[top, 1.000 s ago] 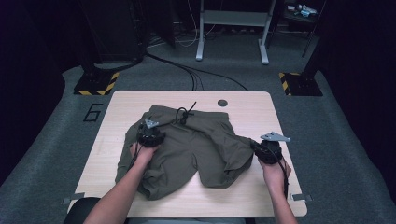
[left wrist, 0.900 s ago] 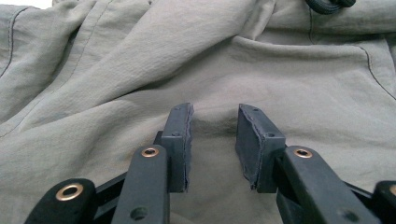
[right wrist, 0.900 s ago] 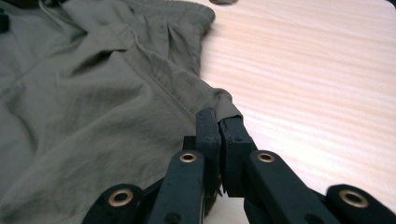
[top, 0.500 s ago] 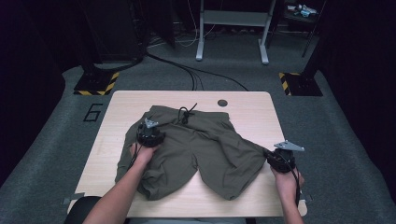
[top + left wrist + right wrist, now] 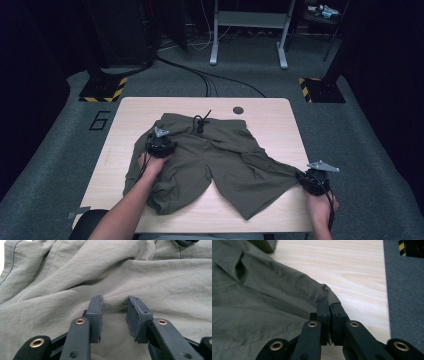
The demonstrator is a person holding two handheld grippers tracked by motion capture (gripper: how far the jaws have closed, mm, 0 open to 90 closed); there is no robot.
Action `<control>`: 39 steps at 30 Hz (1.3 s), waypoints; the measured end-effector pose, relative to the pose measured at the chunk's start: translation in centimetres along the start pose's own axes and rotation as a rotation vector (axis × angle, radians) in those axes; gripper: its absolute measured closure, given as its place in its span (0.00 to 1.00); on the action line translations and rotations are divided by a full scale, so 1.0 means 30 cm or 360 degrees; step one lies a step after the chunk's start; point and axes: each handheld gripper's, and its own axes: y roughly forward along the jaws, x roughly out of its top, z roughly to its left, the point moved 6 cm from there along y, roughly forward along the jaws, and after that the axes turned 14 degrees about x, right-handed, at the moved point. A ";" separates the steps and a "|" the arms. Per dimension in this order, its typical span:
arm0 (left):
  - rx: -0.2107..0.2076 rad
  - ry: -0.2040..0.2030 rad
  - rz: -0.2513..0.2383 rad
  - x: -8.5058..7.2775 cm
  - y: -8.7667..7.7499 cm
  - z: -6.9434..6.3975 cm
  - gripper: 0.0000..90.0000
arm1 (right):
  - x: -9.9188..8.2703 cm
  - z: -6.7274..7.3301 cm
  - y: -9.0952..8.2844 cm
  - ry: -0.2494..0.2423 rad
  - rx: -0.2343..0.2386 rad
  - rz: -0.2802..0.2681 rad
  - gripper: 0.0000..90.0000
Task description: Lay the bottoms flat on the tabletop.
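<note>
1. One wooden table (image 5: 270,115) carries olive shorts (image 5: 220,160), spread across its middle.
2. Right gripper (image 5: 329,305) has its jaws clamped on the leg hem at the table's right edge.
3. Left gripper (image 5: 114,307) presses down on the shorts, jaws partly apart with a fabric ridge between them.

The shorts (image 5: 220,157) are a thin olive-green woven cloth, matt and finely creased, with stitched seams and a dark cord drawstring (image 5: 201,122) at the waistband. The table (image 5: 280,120) has a pale wood-grain top, smooth with a faint sheen, and the floor (image 5: 370,150) around it is a grey, rough-looking carpet. Each gripper's 2 jaws look like matt black plastic with brass-coloured metal eyelets, and the pads (image 5: 96,315) are a dull dark rubbery material, roughened along the edges.
</note>
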 end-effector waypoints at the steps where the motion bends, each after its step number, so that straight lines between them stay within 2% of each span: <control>1: 0.0002 0.0003 -0.0003 0.000 0.000 0.002 0.72 | -0.004 -0.005 -0.002 0.0016 -0.0005 0.0002 0.96; 4: 0.0005 -0.0012 -0.0004 -0.001 0.000 0.007 0.72 | -0.010 -0.015 -0.002 0.0053 -0.0007 -0.0003 0.95; 6: 0.0002 -0.0003 -0.0003 0.000 0.001 0.014 0.71 | -0.008 -0.010 -0.005 0.0073 0.0006 -0.0019 0.89; 7: -0.0002 -0.0002 -0.0001 0.000 0.000 0.014 0.71 | -0.005 -0.006 -0.007 0.0078 0.0011 -0.0033 0.83; 8: -0.0002 -0.0002 -0.0001 0.000 0.000 0.014 0.70 | -0.005 -0.006 -0.007 0.0078 0.0011 -0.0033 0.83; 9: -0.0009 -0.0008 -0.0002 -0.001 0.000 0.010 0.69 | 0.006 -0.001 -0.011 0.0104 0.0027 -0.0077 0.77; 11: -0.0017 0.0020 0.0001 0.000 -0.002 0.011 0.67 | 0.010 0.000 -0.014 0.0089 0.0028 -0.0088 0.74; 12: -0.0021 0.0016 0.0007 0.000 -0.003 0.011 0.65 | 0.025 0.013 -0.025 0.0079 0.0023 -0.0121 0.69; 13: -0.0026 0.0009 0.0014 -0.001 -0.005 0.015 0.65 | 0.025 0.013 -0.025 0.0079 0.0023 -0.0121 0.69; 15: -0.0024 0.0011 0.0011 0.002 -0.011 0.027 0.65 | 0.054 0.045 -0.054 0.0011 0.0018 -0.0164 0.65; 16: -0.0024 0.0002 0.0003 0.006 -0.016 0.033 0.65 | 0.054 0.045 -0.054 0.0011 0.0018 -0.0164 0.65; 17: -0.0021 -0.0010 -0.0015 0.010 -0.020 0.038 0.65 | 0.082 0.082 -0.077 -0.0019 0.0045 -0.0208 0.64; 18: -0.0039 -0.0003 0.0000 0.015 -0.029 0.047 0.65 | 0.093 0.098 -0.085 -0.0044 0.0054 -0.0226 0.65; 19: -0.0039 -0.0003 0.0000 0.015 -0.029 0.047 0.65 | 0.093 0.098 -0.085 -0.0044 0.0054 -0.0226 0.65; 20: -0.0034 -0.0004 0.0000 0.018 -0.029 0.048 0.65 | 0.111 0.123 -0.091 -0.0061 0.0077 -0.0244 0.65; 21: -0.0035 0.0025 0.0010 0.020 -0.032 0.052 0.65 | 0.121 0.134 -0.094 -0.0065 0.0093 -0.0249 0.65; 23: -0.0041 0.0026 0.0004 0.031 -0.045 0.055 0.65 | 0.132 0.146 -0.097 -0.0072 0.0105 -0.0257 0.64; 24: -0.0043 0.0030 -0.0008 0.037 -0.052 0.058 0.65 | 0.148 0.168 -0.105 -0.0086 0.0126 -0.0271 0.59; 26: -0.0054 0.0037 -0.0020 0.045 -0.062 0.058 0.64 | 0.153 0.177 -0.103 -0.0076 0.0149 -0.0256 0.55; 30: -0.0064 0.0072 -0.0018 0.047 -0.071 0.055 0.64 | 0.138 0.157 -0.103 -0.0075 0.0116 -0.0214 0.54; 31: -0.0065 0.0082 -0.0011 0.042 -0.068 0.053 0.64 | 0.125 0.123 -0.109 -0.0067 0.0089 -0.0214 0.54; 33: -0.0064 0.0090 0.0004 0.038 -0.066 0.053 0.63 | 0.110 0.093 -0.120 -0.0056 0.0057 -0.0208 0.55; 36: -0.0057 0.0089 0.0019 0.027 -0.060 0.057 0.63 | 0.097 0.068 -0.138 -0.0024 0.0069 -0.0229 0.57; 39: -0.0063 0.0087 0.0027 0.019 -0.061 0.058 0.63 | 0.109 0.076 -0.159 -0.0036 0.0087 -0.0271 0.62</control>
